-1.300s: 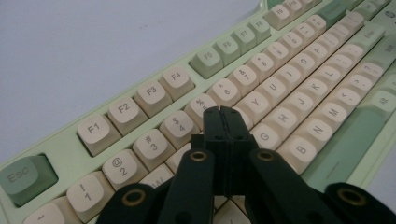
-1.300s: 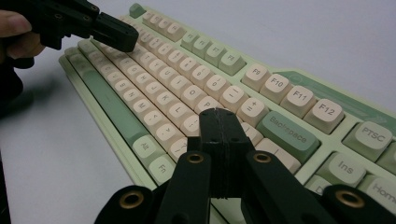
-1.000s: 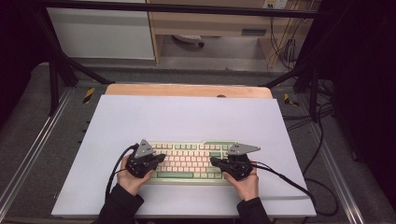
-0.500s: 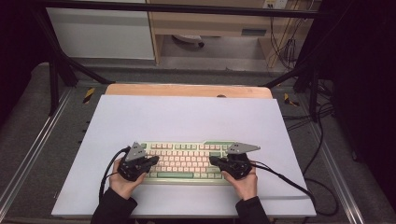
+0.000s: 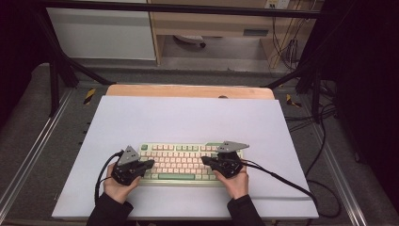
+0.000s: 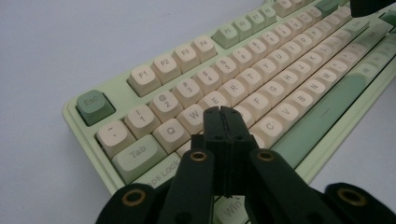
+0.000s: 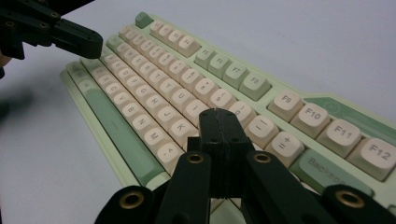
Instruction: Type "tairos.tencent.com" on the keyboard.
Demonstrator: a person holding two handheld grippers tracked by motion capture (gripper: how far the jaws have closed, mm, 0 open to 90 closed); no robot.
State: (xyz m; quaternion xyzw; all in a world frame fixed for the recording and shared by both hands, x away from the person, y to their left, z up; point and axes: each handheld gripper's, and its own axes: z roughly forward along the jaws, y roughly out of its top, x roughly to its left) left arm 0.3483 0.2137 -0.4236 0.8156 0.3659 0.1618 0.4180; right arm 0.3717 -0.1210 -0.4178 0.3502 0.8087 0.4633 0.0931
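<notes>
We see the keyboard (image 5: 181, 161) lying where it lay a second ago, at the near middle of the white table (image 5: 188, 117). The left gripper (image 6: 223, 113) has slid outward to the keyboard's left end, jaws pressed together above the S key. The right gripper (image 7: 219, 115) has barely moved, jaws likewise closed, empty, over the right-hand keys.

place: lab / recording rig, not a home
frame: black metal struts (image 5: 56, 70) round the desk, bar across the top edge
desk: wooden desk (image 5: 188, 91) w/ white sheet (image 5: 188, 117) over it
cables: loose bundle (image 5: 287, 47) past desk's far right corner
floor: grey carpet (image 5: 28, 122)
back: white cabinet (image 5: 101, 33) + wooden shelf unit (image 5: 211, 23)
</notes>
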